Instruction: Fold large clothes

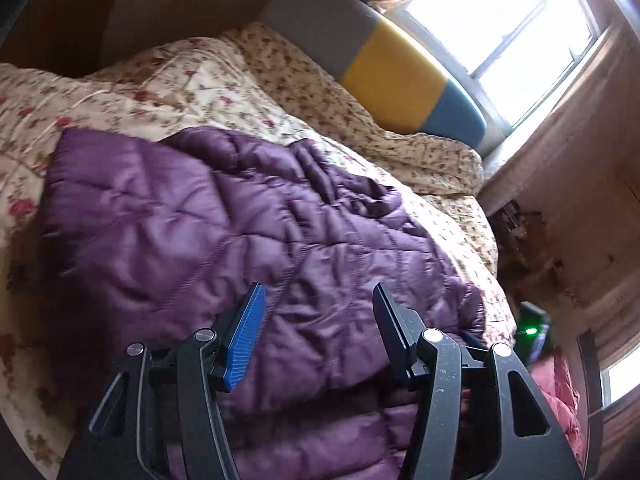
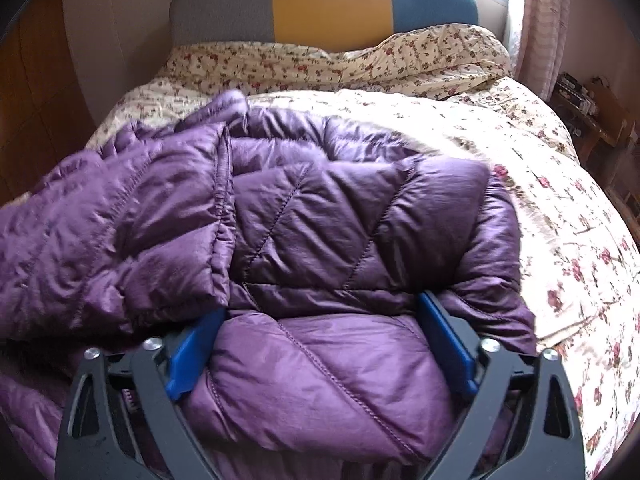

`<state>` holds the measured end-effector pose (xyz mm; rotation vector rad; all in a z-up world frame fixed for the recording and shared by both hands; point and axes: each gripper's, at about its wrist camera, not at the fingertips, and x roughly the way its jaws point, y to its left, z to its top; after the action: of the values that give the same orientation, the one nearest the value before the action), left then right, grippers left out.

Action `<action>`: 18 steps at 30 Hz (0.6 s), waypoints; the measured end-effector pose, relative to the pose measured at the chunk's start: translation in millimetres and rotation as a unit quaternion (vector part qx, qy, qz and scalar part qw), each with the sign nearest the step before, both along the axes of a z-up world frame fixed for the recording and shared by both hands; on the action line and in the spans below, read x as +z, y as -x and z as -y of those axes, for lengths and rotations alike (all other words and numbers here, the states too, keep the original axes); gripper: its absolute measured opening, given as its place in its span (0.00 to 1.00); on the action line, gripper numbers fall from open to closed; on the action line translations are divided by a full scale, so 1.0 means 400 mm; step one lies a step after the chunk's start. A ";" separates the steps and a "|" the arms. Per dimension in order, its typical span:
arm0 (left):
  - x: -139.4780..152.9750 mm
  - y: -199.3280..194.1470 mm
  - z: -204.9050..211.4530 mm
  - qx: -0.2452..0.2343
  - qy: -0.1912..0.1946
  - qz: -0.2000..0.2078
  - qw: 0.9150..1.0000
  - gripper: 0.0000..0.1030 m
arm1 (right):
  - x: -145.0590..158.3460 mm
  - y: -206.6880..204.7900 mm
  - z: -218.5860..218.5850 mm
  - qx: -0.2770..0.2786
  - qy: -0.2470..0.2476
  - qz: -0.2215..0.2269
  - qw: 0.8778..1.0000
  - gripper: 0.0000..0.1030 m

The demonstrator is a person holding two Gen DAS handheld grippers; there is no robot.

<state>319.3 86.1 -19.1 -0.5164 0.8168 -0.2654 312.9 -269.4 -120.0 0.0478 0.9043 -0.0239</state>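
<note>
A purple quilted puffer jacket [image 1: 180,220] lies spread on the floral bedspread [image 1: 180,76]. In the left wrist view my left gripper [image 1: 318,292] hovers over the jacket's near part, jaws open, with nothing between the blue pads [image 1: 246,332]. In the right wrist view the jacket [image 2: 340,208] is partly folded, with a sleeve or side panel [image 2: 120,240] laid over the body from the left. My right gripper [image 2: 322,308] stands wide around a thick puffy fold at the jacket's near edge. The fabric fills the gap and touches both pads [image 2: 448,340].
A grey, yellow and blue headboard [image 2: 328,4] stands at the bed's far end. A bright window [image 1: 500,32] and a pink curtain [image 2: 544,12] are behind it. A cluttered wooden shelf [image 2: 588,108] stands right of the bed. A device with a green light [image 1: 532,332] and pink cloth [image 1: 560,392] lie beside the bed.
</note>
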 end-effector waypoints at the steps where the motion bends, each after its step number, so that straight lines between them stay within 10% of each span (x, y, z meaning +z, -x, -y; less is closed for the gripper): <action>1: -0.001 0.003 -0.007 0.004 -0.003 -0.001 1.000 0.53 | 0.010 0.010 0.006 -0.001 -0.010 0.004 1.000 0.82; 10: -0.012 0.020 -0.025 0.018 -0.024 0.005 1.000 0.53 | 0.083 0.037 0.017 -0.007 -0.128 0.021 0.992 0.76; 18: -0.002 0.026 -0.046 0.026 -0.054 0.014 0.998 0.53 | 0.105 0.006 -0.028 -0.016 -0.080 0.019 0.996 0.72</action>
<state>308.9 104.4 -19.7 -0.4316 0.7849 -0.1791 310.5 -258.1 -78.0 0.2113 0.8668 0.0201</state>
